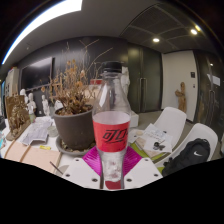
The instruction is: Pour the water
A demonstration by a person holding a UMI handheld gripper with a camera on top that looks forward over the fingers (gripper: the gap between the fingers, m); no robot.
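Note:
A clear plastic bottle (111,115) with a white cap and a red label stands upright between my fingers, lifted a little in front of the table. My gripper (111,165) is shut on the bottle: both magenta pads (95,160) press against its lower body, just below the label. The bottle's base shows between the white fingertips (82,172). I see no cup or other vessel for water in this view.
A dark pot holding a dry brown plant (72,112) stands just left of the bottle. White figurines (30,103) and papers lie further left. A white chair (170,125) and a black object (190,152) are at the right on the pale table (40,155).

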